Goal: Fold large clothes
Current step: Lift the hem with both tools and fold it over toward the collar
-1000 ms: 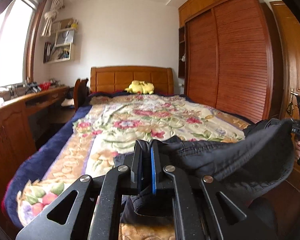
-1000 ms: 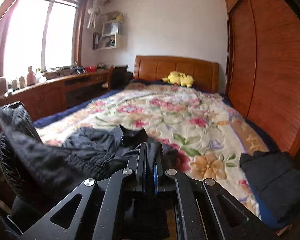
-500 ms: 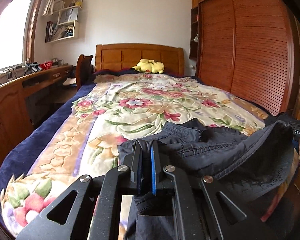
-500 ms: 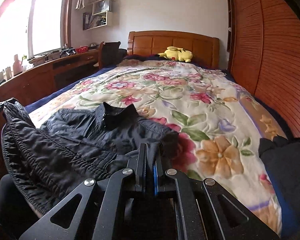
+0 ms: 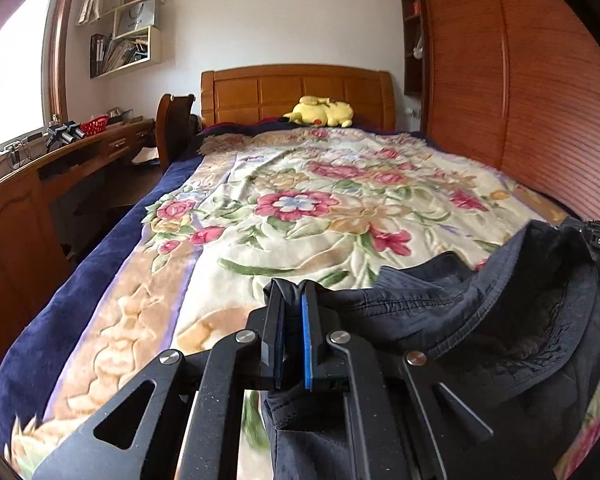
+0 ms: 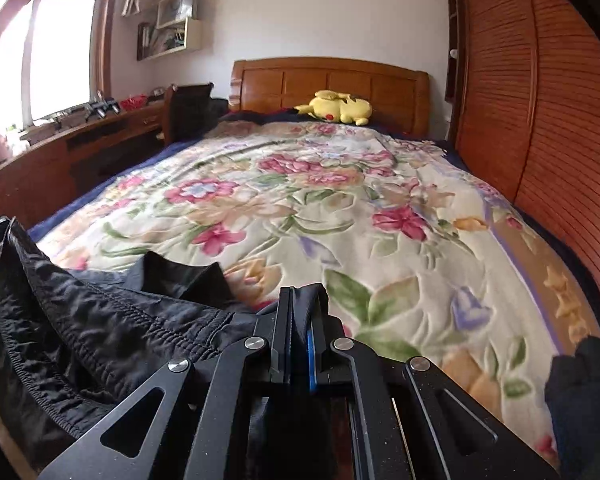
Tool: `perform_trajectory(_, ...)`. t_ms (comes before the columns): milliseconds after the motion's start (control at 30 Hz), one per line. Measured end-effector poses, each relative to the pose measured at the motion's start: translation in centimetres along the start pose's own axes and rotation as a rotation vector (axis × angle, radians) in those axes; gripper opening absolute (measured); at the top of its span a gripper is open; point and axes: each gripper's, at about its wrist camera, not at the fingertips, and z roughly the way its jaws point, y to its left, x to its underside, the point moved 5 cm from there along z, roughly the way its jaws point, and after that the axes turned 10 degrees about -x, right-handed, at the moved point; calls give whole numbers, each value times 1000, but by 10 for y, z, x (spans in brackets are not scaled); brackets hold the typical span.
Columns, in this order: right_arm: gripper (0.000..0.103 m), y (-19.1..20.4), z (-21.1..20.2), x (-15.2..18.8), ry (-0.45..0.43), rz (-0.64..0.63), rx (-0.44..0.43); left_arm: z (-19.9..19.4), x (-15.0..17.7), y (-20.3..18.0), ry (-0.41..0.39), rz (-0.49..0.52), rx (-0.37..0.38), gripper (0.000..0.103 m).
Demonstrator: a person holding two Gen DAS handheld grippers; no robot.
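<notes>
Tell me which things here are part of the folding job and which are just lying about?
Part of the job:
black quilted jacket
left gripper
right gripper
floral bed blanket

Lying about:
yellow plush toy
dark folded garment
red plastic basket

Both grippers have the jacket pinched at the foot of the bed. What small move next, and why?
Probably ease both hands down and slightly back. The left gripper and right gripper each clamp the black jacket's hem, which hangs raised between them while its collar end lies on the blanket. Lowering should lay it flat for folding.
</notes>
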Motion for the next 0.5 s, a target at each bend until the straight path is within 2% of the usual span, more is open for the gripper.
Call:
perform_trajectory(133,5,-5,43,-6,47,-9,25,30,-2,-5,34,24,-18,8)
perform_trajectory(300,5,-12,73,-2,97,1,37,55,5,-9,67,41,-31,8)
perform_trajectory(500,5,-17,88,2,117,28,17,64,11,-10,92,26,-21,9)
